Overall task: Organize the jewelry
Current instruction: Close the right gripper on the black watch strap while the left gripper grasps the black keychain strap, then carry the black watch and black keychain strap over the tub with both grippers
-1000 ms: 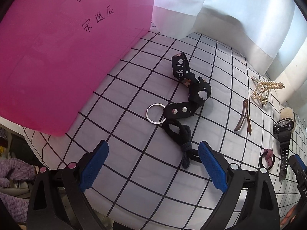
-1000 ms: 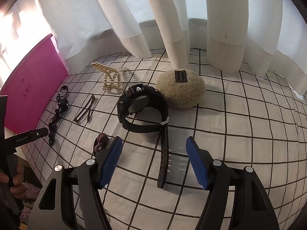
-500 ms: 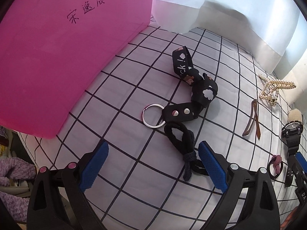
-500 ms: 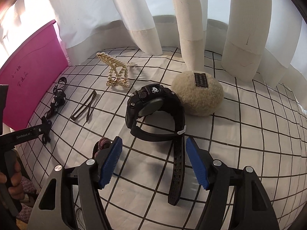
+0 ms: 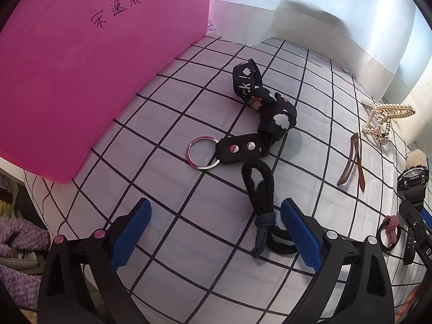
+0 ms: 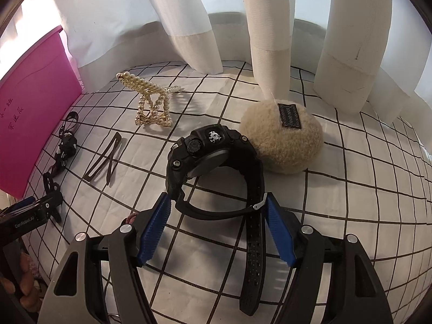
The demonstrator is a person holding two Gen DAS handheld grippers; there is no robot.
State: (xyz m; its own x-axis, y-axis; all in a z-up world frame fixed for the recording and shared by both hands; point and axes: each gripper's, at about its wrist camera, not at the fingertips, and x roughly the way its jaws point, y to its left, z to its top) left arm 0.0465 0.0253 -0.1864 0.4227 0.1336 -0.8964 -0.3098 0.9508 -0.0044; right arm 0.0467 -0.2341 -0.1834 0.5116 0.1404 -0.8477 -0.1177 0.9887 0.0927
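Right — black watch [image 6: 216, 162] lies on the grid cloth [image 6: 351, 189] against the fuzzy pouch [image 6: 280, 140], strap loop between the right gripper [image 6: 217, 229] pads, jaws apart, not clamping. Pickup step, I'd say — next: close on strap. Left gripper [image 5: 216, 237] also spread, empty.

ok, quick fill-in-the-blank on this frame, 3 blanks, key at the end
1. The right gripper has its open jaws either side of the black ____.
2. The watch leans against a fluffy beige ____.
3. The keyring lies between the hair ties and the ____ folder.

Missing words: watch; pouch; pink
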